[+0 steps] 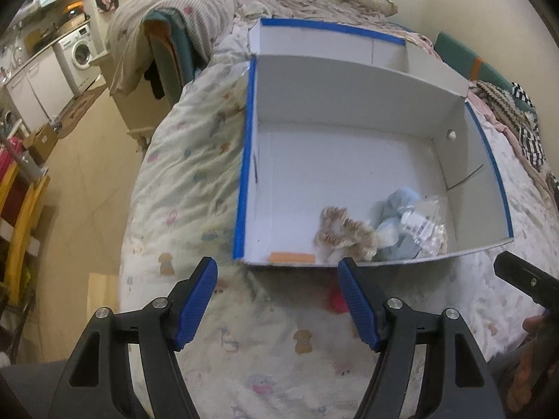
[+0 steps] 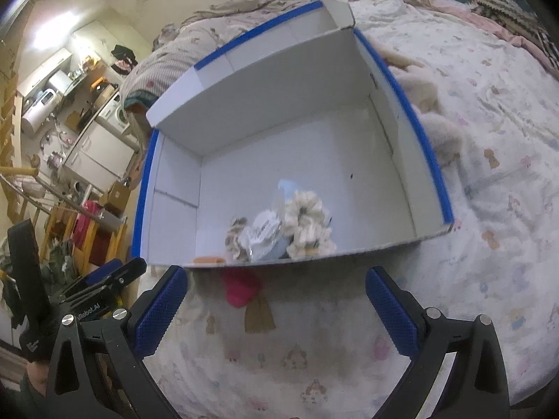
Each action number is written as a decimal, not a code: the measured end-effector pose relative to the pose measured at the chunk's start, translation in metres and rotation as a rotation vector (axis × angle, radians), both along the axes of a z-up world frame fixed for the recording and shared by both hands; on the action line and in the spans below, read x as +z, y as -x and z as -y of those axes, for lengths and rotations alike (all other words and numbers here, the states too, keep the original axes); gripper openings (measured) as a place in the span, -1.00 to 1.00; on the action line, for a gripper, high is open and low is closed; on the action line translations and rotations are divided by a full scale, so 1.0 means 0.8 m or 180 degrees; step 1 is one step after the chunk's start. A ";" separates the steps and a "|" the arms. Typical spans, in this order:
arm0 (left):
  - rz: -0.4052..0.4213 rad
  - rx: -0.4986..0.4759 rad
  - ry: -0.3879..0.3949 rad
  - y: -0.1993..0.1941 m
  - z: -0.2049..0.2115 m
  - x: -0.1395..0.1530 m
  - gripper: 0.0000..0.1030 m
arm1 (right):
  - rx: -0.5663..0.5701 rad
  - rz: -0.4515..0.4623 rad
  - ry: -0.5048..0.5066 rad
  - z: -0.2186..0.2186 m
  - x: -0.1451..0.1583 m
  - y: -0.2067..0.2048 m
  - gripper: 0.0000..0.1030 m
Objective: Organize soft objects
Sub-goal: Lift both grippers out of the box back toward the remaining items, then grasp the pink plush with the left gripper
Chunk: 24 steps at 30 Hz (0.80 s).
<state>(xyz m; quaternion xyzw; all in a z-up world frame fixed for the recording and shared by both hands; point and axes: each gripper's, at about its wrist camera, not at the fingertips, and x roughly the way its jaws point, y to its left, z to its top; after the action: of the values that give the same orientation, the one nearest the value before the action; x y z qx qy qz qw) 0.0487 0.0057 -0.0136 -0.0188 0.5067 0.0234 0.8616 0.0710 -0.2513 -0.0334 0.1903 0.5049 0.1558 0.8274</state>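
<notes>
Left tool [image 1: 277, 267] and right tool [image 2: 276, 277] both spread wide, holding nothing, hovering over bed [image 1: 181, 181]; soft objects [image 1: 377, 230] heaped in white box [image 2: 314, 160] near front wall; red item [image 2: 241, 289] outside box; "Robot.AI" legible on left tool

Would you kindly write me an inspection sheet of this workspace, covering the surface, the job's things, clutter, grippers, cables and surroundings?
Surface: bed with a pale printed quilt, rumpled.
Job's things: open white box with blue-taped edges on the bed; in its near corner lie a tan fluffy item, a light blue soft item and a clear plastic packet. A red soft item lies on the quilt just outside the box's near wall, a tan piece beside it.
Clutter: cream fluffy fabric beside the box; bedding heaped behind.
Grippers: left gripper open, empty; right gripper open, empty.
Cables: nothing seen.
Surroundings: washing machine, cabinets, yellow wooden rack.
</notes>
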 end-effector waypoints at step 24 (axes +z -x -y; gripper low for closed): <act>-0.0718 -0.0111 0.0382 -0.030 0.043 -0.082 0.30 | 0.0032 -0.0627 0.0401 -0.008 -0.059 -0.003 1.00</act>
<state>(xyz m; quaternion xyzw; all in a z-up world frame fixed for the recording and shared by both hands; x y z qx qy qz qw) 0.0726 -0.0283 -0.0793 -0.0588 0.6011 -0.0200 0.7967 0.0735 -0.2450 -0.0810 0.1499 0.5935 0.1085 0.7833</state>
